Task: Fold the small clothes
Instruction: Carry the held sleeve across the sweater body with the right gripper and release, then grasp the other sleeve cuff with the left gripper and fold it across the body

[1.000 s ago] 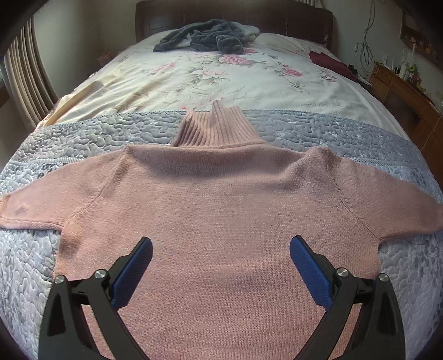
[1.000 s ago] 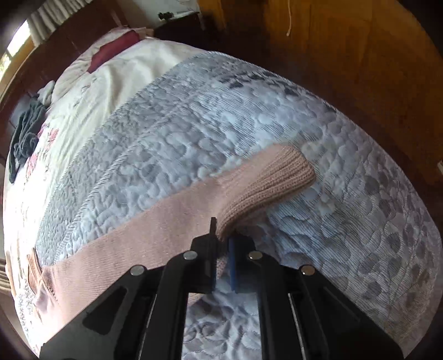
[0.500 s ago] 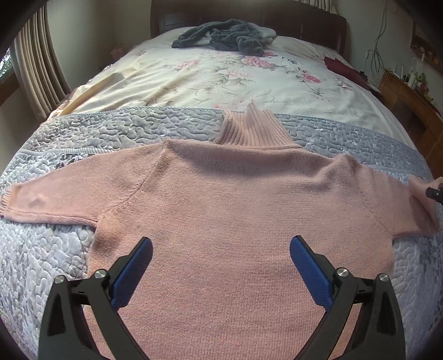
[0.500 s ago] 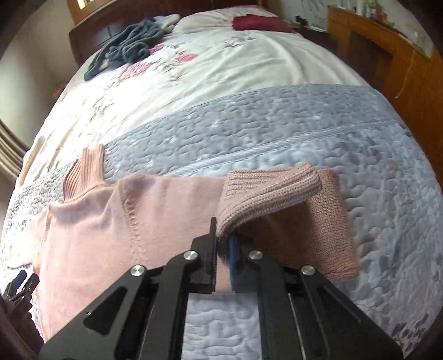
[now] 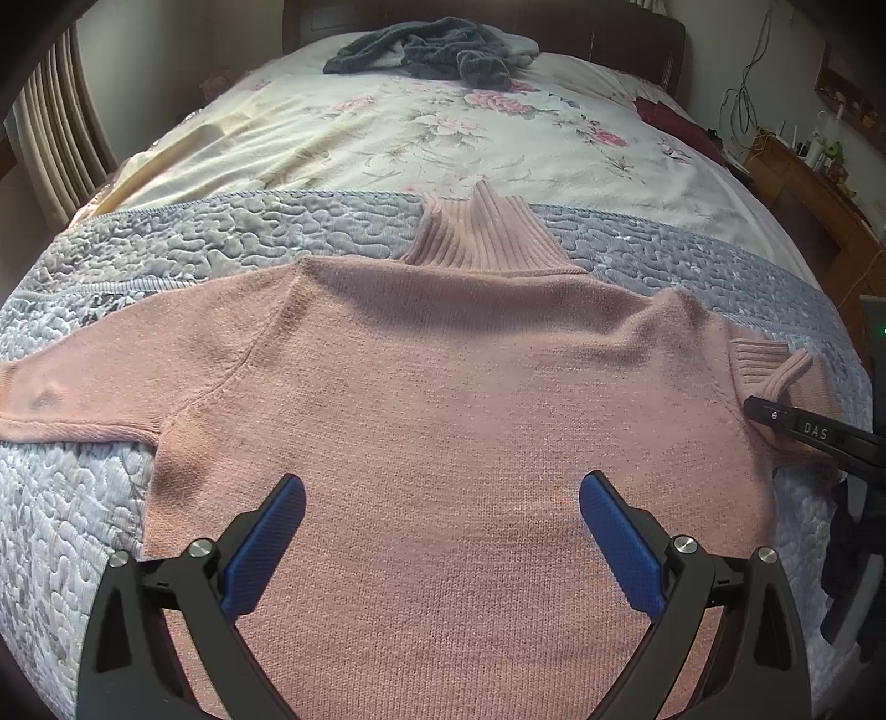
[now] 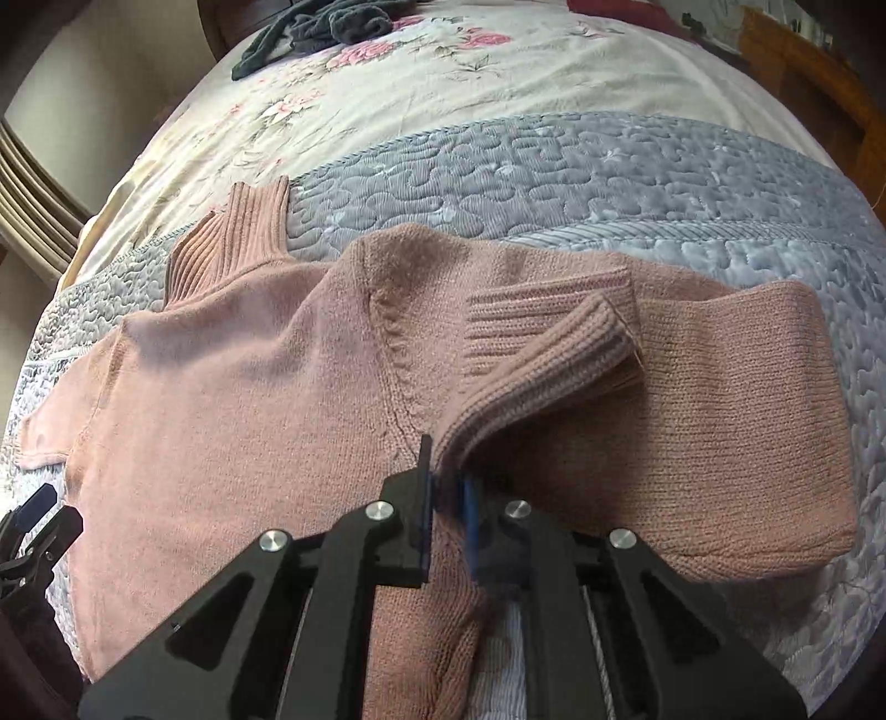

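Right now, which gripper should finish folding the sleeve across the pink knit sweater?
Right. The right gripper is shut on the ribbed sleeve cuff, already doubled toward the pink knit sweater body. The left gripper hovers open, holding nothing.

Big bed (image 5: 387,138) with a dark wooden headboard (image 5: 609,33), curtains (image 5: 61,144) far left, wooden dresser (image 5: 808,183) right.

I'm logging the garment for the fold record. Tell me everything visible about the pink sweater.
The pink sweater is a soft knit with a ribbed turtleneck collar and ribbed cuffs. It lies flat on the grey quilted bedspread, collar toward the headboard. One sleeve stretches straight out; the other sleeve is doubled back toward the body, its ribbed cuff pinched in the right tongs. The open left tongs hover above its lower body.
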The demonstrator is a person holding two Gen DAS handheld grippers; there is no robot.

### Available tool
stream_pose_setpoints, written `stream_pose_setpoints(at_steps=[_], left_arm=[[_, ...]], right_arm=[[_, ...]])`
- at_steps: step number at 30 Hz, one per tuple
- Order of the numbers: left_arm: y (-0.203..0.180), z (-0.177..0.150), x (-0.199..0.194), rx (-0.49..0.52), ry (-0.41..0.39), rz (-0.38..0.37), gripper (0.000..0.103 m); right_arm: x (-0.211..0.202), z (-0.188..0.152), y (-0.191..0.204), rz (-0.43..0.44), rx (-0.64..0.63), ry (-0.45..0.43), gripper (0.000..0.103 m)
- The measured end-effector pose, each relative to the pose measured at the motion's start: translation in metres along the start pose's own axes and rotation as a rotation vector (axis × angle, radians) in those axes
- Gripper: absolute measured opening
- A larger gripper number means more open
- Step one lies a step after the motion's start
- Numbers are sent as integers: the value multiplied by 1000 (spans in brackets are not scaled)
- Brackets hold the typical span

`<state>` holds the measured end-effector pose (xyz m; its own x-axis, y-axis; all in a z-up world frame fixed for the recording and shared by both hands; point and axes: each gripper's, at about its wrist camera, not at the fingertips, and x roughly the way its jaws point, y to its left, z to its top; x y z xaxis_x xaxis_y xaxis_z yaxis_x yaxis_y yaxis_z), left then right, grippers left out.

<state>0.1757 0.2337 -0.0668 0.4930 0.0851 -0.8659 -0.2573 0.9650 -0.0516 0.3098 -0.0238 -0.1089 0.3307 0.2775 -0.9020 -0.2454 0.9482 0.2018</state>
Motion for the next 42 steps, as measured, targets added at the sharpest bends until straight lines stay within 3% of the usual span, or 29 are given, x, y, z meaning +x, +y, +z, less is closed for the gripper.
stream_pose_setpoints(at_steps=[5,7,11,17,22,25,28,30,32,33,38,42], left_arm=[[-17,4,1,16,5,-20,99],[-27,7,2,18,11,-40,99],[-60,14,8,42,22,-91,99],[-148,23,24,147,53,-174,99],[-217,26,50,242,76,-149,96],[-241,28,69,282,82,-91,88],[-249,29,80,285,103,-90,69],[-247,30,81,260,110,-138,40],[-243,32,80,229,118,-183,17],[-239,32,78,220,108,-179,12],[-213,35,55,189,42,-241,8],[-182,37,34,164,-6,-230,8]], right_arm=[[-11,-17,0,121,-41,10,32],[-23,-26,-2,194,-55,28,32],[-53,-51,-23,223,-50,12,32],[-81,-91,-81,145,60,-39,32],[-88,-114,-118,89,126,-49,32],[-93,-124,-134,88,155,-61,32],[-96,-130,-142,84,171,-65,32],[-97,-130,-146,84,185,-67,32],[-98,-130,-148,83,194,-72,32],[-99,-130,-148,84,198,-75,32],[-101,-122,-141,93,192,-80,32],[-102,-109,-128,96,180,-82,32]])
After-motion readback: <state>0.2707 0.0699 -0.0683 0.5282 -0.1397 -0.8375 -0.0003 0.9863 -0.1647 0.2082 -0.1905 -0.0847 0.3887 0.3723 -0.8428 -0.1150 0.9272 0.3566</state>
